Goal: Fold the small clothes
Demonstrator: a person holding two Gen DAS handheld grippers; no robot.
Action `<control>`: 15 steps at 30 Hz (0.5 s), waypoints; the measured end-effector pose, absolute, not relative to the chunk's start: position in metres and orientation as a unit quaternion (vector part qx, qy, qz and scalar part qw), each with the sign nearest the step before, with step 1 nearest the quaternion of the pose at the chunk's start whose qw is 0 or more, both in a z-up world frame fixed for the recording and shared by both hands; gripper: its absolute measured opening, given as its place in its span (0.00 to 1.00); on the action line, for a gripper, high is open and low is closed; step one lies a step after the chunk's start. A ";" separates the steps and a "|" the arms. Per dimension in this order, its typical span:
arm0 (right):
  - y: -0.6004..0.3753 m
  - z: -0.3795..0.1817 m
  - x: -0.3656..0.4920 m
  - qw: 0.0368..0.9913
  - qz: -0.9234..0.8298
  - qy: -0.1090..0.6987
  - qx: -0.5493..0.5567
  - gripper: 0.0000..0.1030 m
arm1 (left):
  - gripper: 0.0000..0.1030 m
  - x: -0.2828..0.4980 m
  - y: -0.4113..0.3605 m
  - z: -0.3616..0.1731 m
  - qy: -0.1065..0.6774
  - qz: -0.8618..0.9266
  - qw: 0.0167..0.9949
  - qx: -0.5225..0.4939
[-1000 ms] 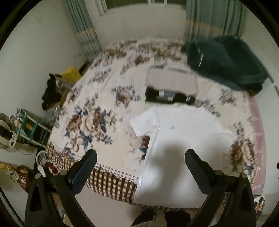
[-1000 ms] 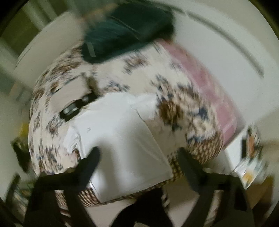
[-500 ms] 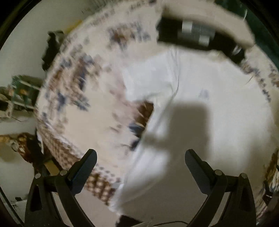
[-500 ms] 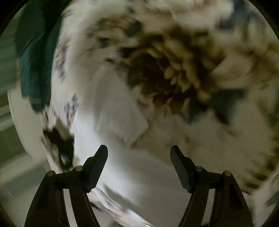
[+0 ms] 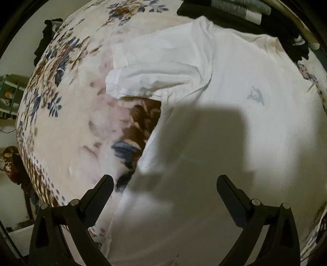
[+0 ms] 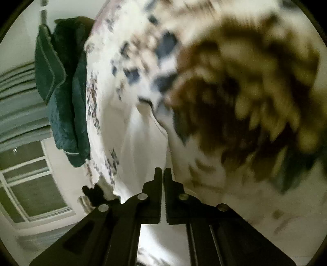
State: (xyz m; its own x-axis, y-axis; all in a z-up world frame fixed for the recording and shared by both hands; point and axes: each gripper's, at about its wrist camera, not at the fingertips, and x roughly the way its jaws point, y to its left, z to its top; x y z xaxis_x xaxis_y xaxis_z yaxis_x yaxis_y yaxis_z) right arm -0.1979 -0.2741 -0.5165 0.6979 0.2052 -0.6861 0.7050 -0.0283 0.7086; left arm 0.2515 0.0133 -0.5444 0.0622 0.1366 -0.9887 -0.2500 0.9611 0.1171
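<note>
the left gripper (image 5: pixel 164 185) points straight down with its jaws spread wide and nothing between them; right beneath it lies the white t-shirt (image 5: pixel 235 131), spread flat on the bed (image 5: pixel 67 126), the gripper's own dark shadow falling across the cloth; the shirt's side edge runs under the gripper's left finger, where the floral bedspread shows brown and blue; further ahead and to the left of the gripper the short sleeve (image 5: pixel 155 67) is folded over itself, its hem rumpled; a small grey print (image 5: pixel 255 95) sits on the chest, ahead and to the right; beyond the collar, at the far edge of the view, lies a dark garment with grey stripes (image 5: pixel 235 10); off the bed's left side a green rack (image 5: pixel 10 92) stands low against the wall.

the right gripper (image 6: pixel 163 173) is fully closed – its two fingers meet with only a hairline between them; a fold of the white t-shirt (image 6: pixel 143 147) rises just ahead of the tips, but whether the cloth is pinched i cannot tell, the picture being blurred; to the right of the gripper the bedspread's big brown flower (image 6: pixel 245 92) fills the view, smeared; further ahead to the left a dark green quilt (image 6: pixel 61 92) is heaped at the bed's edge; beyond it – striped curtains (image 6: pixel 18 106) and a window (image 6: pixel 30 184).
</note>
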 end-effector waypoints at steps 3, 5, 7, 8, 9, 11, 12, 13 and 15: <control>-0.261 -0.492 -0.191 0.624 -0.204 0.377 0.653 0.01 | 1.00 0.247 0.018 -0.543 0.667 0.125 0.733 -0.034; -0.265 -0.487 -0.177 0.605 -0.220 0.418 0.641 0.03 | 1.00 0.245 0.024 -0.542 0.669 0.120 0.733 -0.036; -0.253 -0.481 -0.171 0.576 -0.230 0.445 0.646 0.28 | 1.00 0.242 0.035 -0.541 0.670 0.120 0.731 -0.043; -0.253 -0.488 -0.174 0.566 -0.239 0.438 0.656 0.54 | 1.00 0.242 0.040 -0.541 0.670 0.120 0.732 -0.045; -0.246 -0.492 -0.178 0.556 -0.240 0.428 0.671 0.60 | 1.00 0.240 0.046 -0.540 0.668 0.120 0.733 -0.048; -0.237 -0.511 -0.188 0.534 -0.226 0.414 0.702 0.61 | 1.00 0.239 0.055 -0.541 0.665 0.124 0.735 -0.047; -0.235 -0.517 -0.188 0.530 -0.225 0.407 0.709 0.61 | 1.00 0.239 0.059 -0.542 0.665 0.124 0.735 -0.046; -0.244 -0.538 -0.195 0.537 -0.228 0.380 0.718 0.60 | 1.00 0.239 0.062 -0.544 0.666 0.126 0.734 -0.043; -0.249 -0.544 -0.197 0.568 -0.239 0.365 0.698 0.20 | 1.00 0.239 0.067 -0.547 0.669 0.128 0.731 -0.042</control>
State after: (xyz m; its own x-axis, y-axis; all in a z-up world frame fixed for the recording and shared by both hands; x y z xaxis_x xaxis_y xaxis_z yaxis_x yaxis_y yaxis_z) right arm -0.1971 -0.2486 -0.5444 0.6194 0.2388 -0.7479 0.7808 -0.0882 0.6185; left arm 0.2387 0.0666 -0.5474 0.0731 0.1312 -0.9887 -0.2425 0.9639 0.1100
